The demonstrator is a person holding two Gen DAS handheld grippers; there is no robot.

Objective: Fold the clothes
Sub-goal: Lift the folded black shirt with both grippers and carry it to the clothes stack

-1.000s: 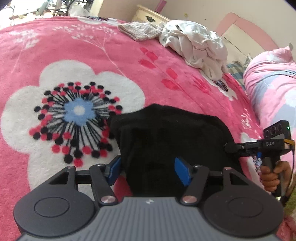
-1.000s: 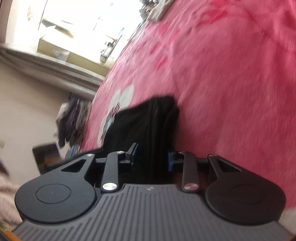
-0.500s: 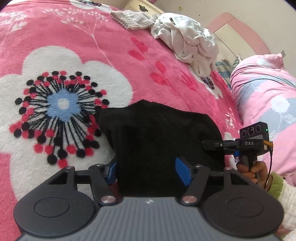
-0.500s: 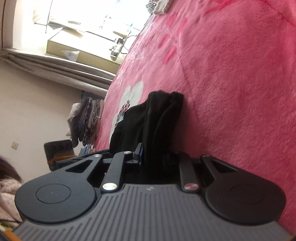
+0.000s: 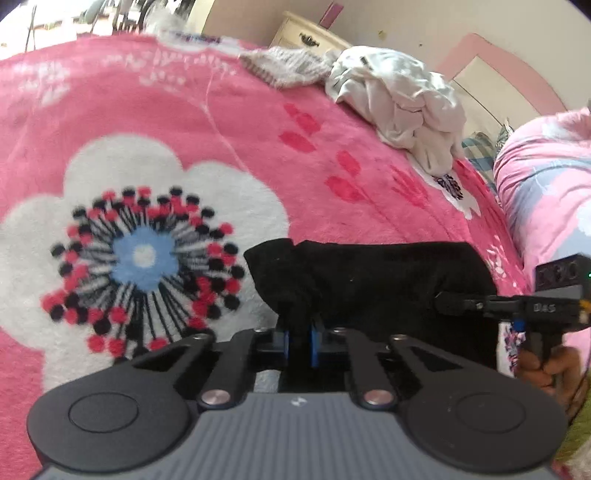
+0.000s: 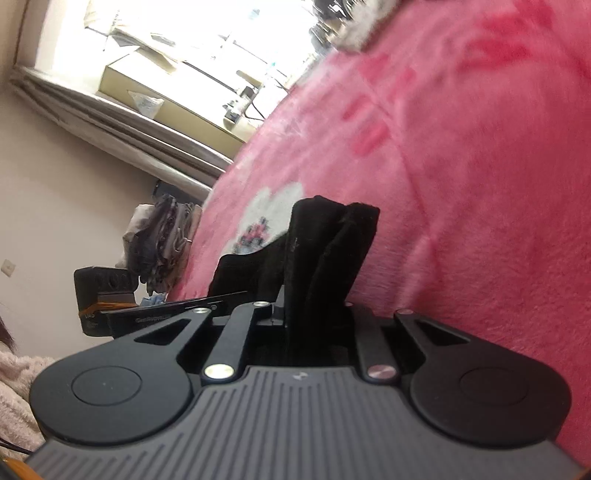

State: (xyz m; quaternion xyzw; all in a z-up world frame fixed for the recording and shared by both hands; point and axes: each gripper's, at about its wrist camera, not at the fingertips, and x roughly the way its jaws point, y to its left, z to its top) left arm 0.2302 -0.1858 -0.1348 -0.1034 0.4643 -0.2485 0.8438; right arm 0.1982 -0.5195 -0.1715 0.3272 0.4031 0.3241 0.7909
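A black garment lies folded on the pink flowered blanket. My left gripper is at its near left corner, jaws closing, the blue pads pinching a bunch of black cloth. At the garment's right end is my right gripper, held by a hand. In the right wrist view that gripper has its jaws closing on a standing fold of the black garment, whose cloth hides the pads. The left gripper's body shows at the left there.
A crumpled white garment and a grey knitted cloth lie at the blanket's far side. A rolled pink quilt sits at the right, a cream nightstand behind. Beyond the bed are a window ledge and a clothes pile.
My left jaws went from wide apart to pinched on the garment's corner, and that corner has lifted. The right jaws squeezed tighter and the fold in them stands higher.
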